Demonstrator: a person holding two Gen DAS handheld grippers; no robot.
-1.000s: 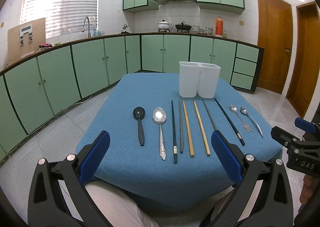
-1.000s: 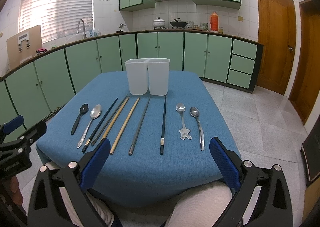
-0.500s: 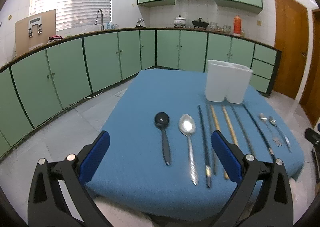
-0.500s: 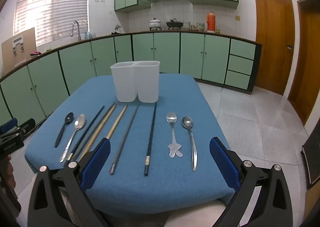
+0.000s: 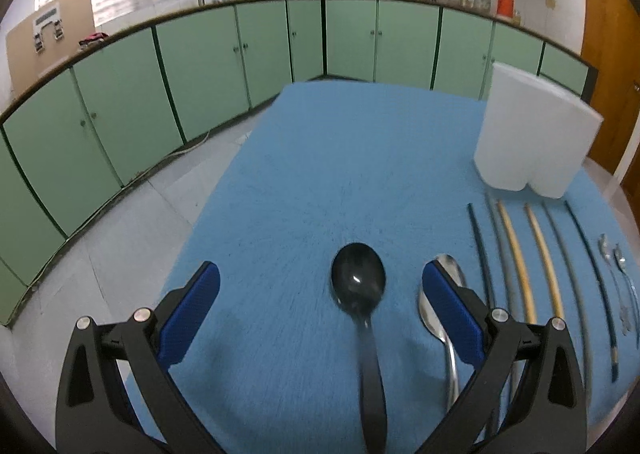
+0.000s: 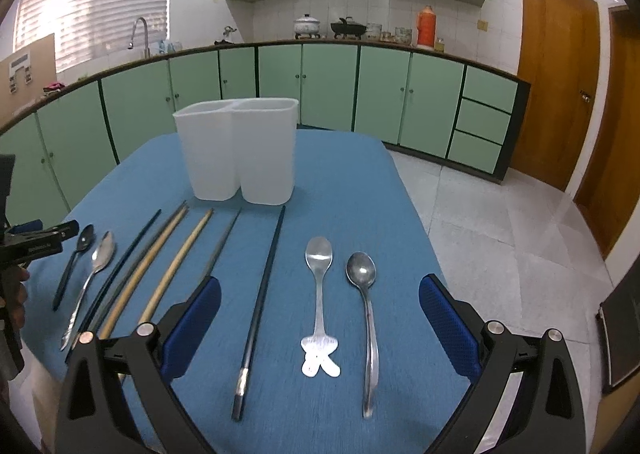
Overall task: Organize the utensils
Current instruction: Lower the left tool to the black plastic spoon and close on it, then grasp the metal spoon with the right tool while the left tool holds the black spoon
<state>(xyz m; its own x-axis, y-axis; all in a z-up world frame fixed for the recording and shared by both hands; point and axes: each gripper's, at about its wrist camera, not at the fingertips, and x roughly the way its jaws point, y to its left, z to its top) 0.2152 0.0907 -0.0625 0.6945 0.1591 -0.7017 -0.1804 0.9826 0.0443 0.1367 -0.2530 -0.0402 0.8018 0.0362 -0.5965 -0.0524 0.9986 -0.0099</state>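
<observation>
A row of utensils lies on the blue table (image 6: 344, 174). My left gripper (image 5: 320, 302) is open, low over the table, with the black spoon (image 5: 362, 294) between its fingers and a steel spoon (image 5: 444, 318) under its right finger. My right gripper (image 6: 320, 318) is open above a steel spoon with a flared handle (image 6: 319, 294) and a plain steel spoon (image 6: 366, 310). Several chopsticks, dark (image 6: 264, 294) and wooden (image 6: 176, 270), lie between. A white two-compartment holder (image 6: 238, 154) stands behind them; it also shows in the left wrist view (image 5: 532, 134).
Green kitchen cabinets (image 6: 328, 86) run along the walls behind the table. A tiled floor (image 6: 500, 234) lies to the right, with wooden doors (image 6: 560, 94) beyond. The left gripper's body (image 6: 36, 242) shows at the left edge of the right wrist view.
Both grippers have moved forward and down toward the table. The left one now straddles the black spoon; the right one is now over the two right-hand spoons.
</observation>
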